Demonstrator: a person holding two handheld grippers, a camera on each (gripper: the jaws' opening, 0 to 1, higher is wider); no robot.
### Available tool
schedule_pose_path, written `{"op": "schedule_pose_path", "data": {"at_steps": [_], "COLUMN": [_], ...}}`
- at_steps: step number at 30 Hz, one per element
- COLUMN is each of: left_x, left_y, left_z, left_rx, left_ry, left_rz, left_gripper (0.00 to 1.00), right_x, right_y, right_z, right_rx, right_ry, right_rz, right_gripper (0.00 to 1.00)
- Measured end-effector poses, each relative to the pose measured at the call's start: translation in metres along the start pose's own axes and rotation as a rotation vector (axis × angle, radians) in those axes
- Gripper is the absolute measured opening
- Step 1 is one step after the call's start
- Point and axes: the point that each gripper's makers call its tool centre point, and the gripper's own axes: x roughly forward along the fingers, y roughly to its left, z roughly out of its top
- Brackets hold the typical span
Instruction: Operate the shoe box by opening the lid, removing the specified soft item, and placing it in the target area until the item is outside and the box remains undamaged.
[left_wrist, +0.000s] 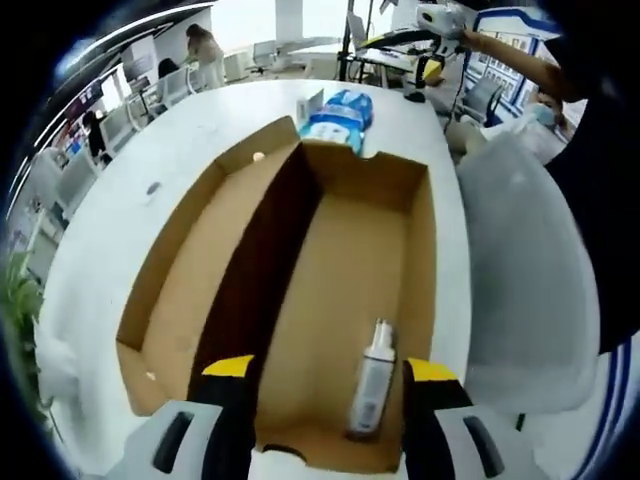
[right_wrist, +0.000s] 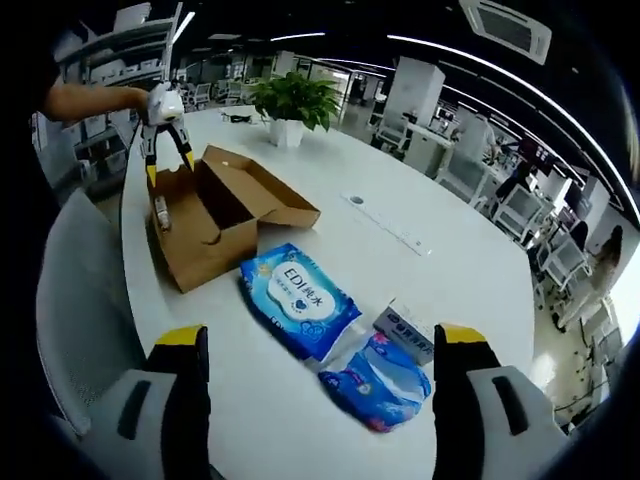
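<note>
Two soft packs are already out on the desk (right_wrist: 420, 200), so the main job looks mostly done from where I'm hovering. The blue wipes pack (right_wrist: 298, 298) lies flat just in front of the shoe box (right_wrist: 215, 225), and a smaller blue pouch (right_wrist: 378, 382) sits beside it, touching a little grey carton (right_wrist: 405, 333). The lid (right_wrist: 265, 190) is flipped fully open and the cardboard looks clean, no tears I can see.

My left gripper (left_wrist: 320, 375) hangs right over the open box with its jaws spread wide, pinching nothing. Between those jaws, down on the box floor, lies a small spray bottle (left_wrist: 372, 390) on its side. My right gripper (right_wrist: 322, 350) is spread too, empty, well back from the box and looking over the packs.

What worries me:
- If I dip the left jaws straight down, one tip could catch the near wall of the box and crease or rip it. It's thin cardboard, and the whole point is an undamaged box.
- The bottle is round and lying loose, so a sloppy pinch will probably just roll it into the corner.
- The box sits near the desk edge with a chair (left_wrist: 525, 280) right there. A sideways nudge could slide it off.
- My right jaws could drag a pack out of place if I swing in low.
</note>
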Motion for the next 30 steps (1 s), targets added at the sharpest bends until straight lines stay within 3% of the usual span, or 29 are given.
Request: {"op": "schedule_pose_path", "data": {"at_steps": [8, 19, 30], "left_x": [0.009, 0.023, 0.040], "left_y": [0.000, -0.006, -0.005], "left_z": [-0.008, -0.014, -0.026], "left_rx": [0.043, 0.125, 0.175], "left_ry": [0.066, 0.152, 0.229], "left_rz": [-0.031, -0.099, -0.172], "left_gripper": [0.58, 0.55, 0.50], "right_x": [-0.007, -0.014, -0.017], "right_y": [0.017, 0.043, 0.051], "right_z": [-0.004, -0.012, -0.022], "right_rx": [0.063, 0.096, 0.135], "right_ry": [-0.020, -0.014, -0.001], "right_rz": [-0.018, -0.015, -0.022], "right_gripper": [0.96, 0.96, 0.96]}}
